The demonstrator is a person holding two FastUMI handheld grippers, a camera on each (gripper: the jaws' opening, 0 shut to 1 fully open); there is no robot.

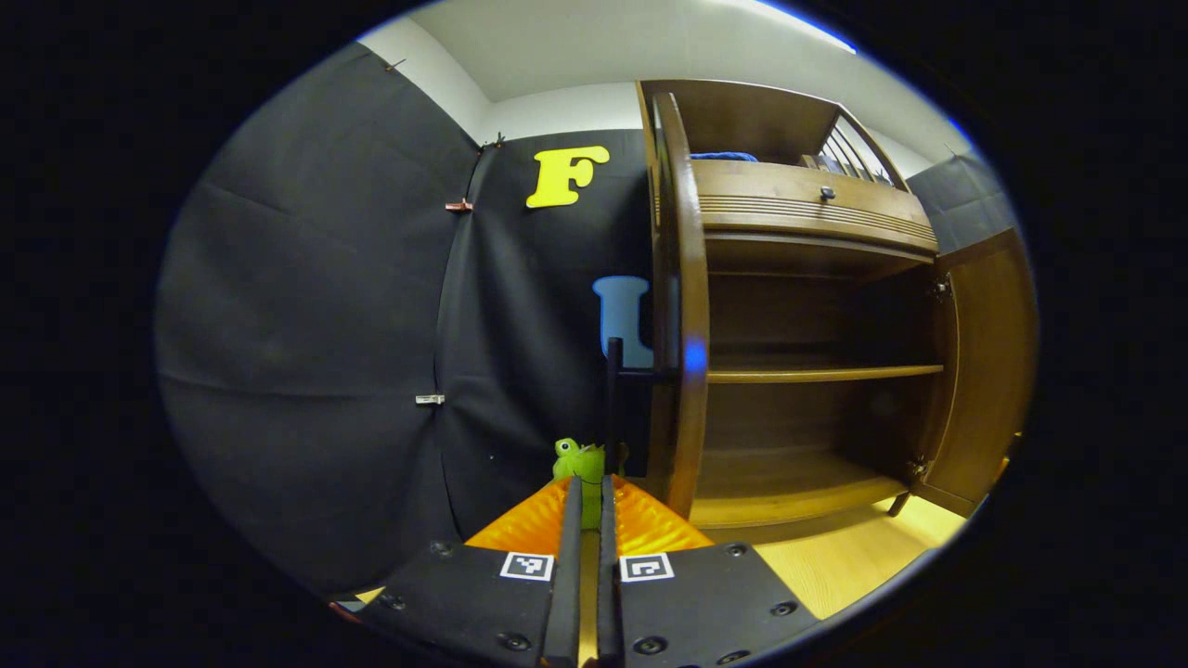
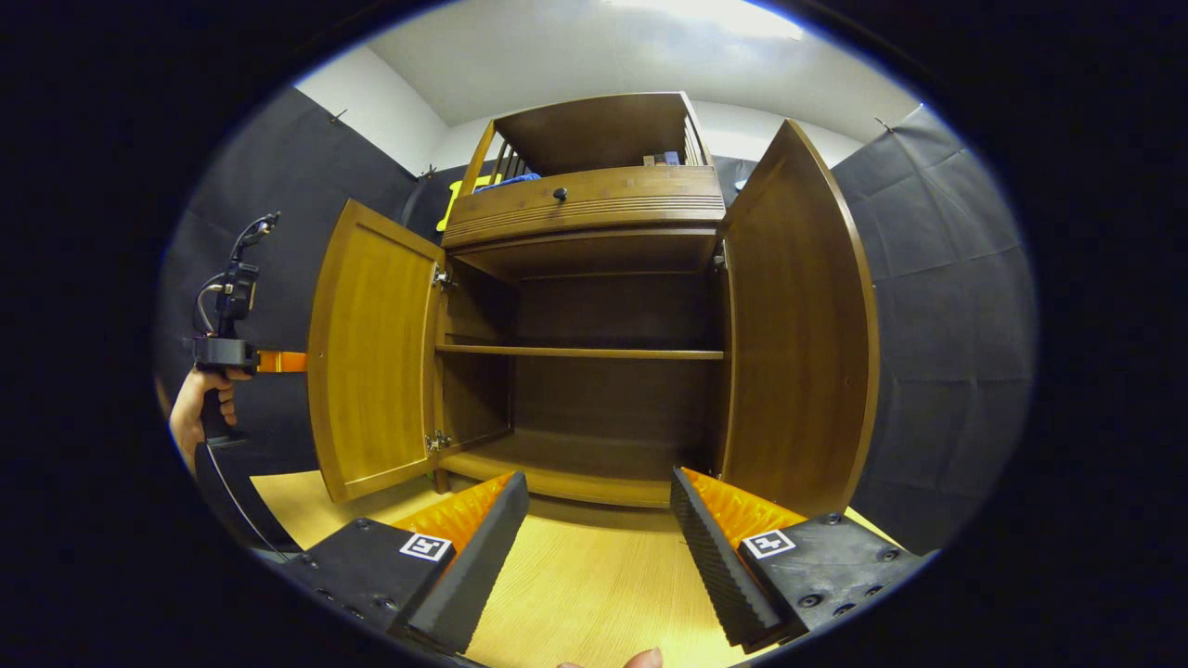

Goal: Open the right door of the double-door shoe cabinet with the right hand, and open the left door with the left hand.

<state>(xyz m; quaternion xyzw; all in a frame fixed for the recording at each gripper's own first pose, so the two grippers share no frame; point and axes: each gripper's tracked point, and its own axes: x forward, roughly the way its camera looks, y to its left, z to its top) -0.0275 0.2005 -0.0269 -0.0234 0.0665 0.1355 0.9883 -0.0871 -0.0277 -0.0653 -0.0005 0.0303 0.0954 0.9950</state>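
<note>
Presently, cabinet: the shoe cabinet (image 2: pixel 594 209) is seen standing on a pale wooden floor (image 2: pixel 585 575), both doors swung wide and its inner shelf (image 2: pixel 580 353) bare.
Left door: the left door (image 2: pixel 371 348) is seen opened outward; in the left gripper view it is met edge-on, its dark handle (image 1: pixel 614 390) just ahead of the fingers.
Right door: the right door (image 2: pixel 798 325) is seen opened outward, apart from both tongs.
Left tongs: the left tongs (image 1: pixel 584 520) are pressed together, nothing held between them; a green toy (image 1: pixel 577 459) is seen beyond the tips.
Right tongs: the right tongs (image 2: pixel 599 529) are spread wide and empty, held before the open cabinet.
Hand: a hand (image 2: pixel 197 404) is seen gripping the left tool beside the left door.
</note>
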